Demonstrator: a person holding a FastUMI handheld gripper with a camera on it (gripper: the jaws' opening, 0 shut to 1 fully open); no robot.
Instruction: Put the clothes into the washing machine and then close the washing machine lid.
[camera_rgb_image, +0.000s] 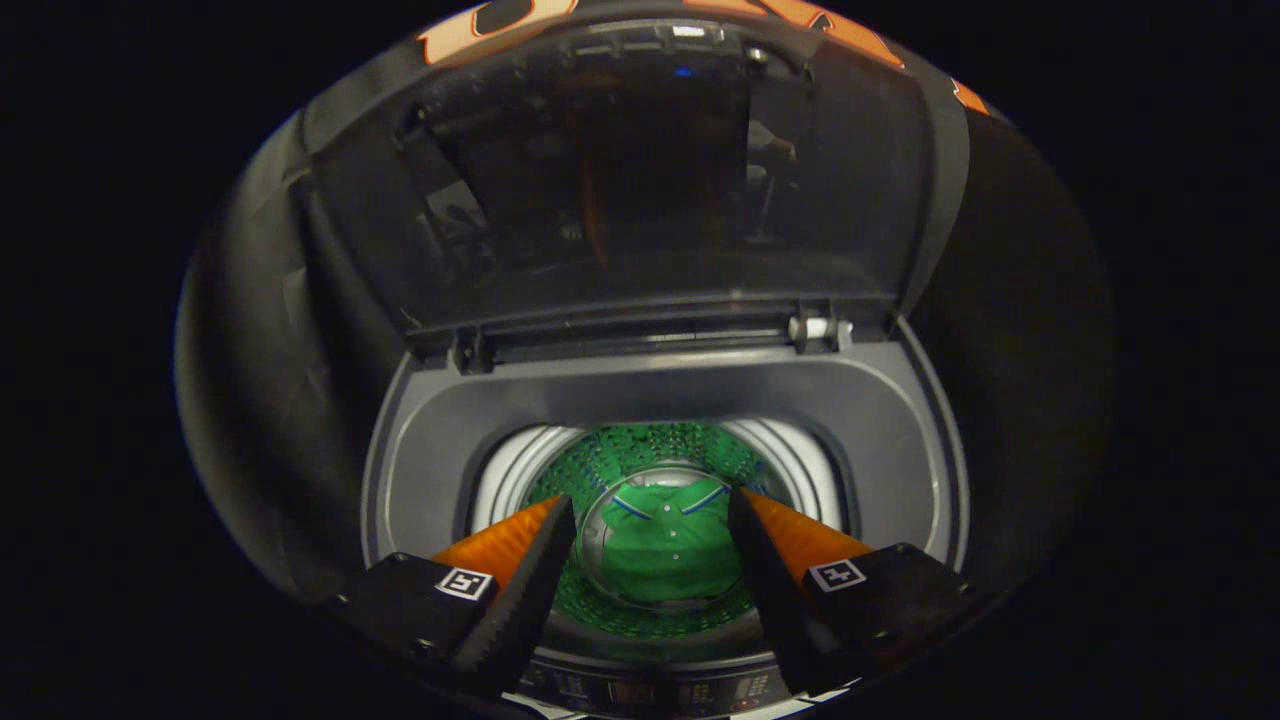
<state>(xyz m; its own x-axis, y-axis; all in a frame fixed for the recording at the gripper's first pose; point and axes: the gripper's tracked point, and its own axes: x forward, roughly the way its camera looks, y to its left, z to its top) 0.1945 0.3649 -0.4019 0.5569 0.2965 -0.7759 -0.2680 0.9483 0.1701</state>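
Observation:
A top-loading washing machine (660, 395) stands below me with its dark see-through lid (640, 190) raised upright at the back. Down in the drum (640, 460) lies a green polo shirt (665, 550) with a blue-and-white trimmed collar, resting on the drum's bottom. My gripper (650, 525) hangs above the drum's mouth, open, its two fingers apart on either side of the shirt as seen from above. Nothing is held between them.
The grey top frame (880, 420) rings the drum opening. A control panel (650, 690) runs along the machine's near edge under my fingers. Lid hinges (818, 328) sit at the back of the opening. Black booth cloth surrounds the machine.

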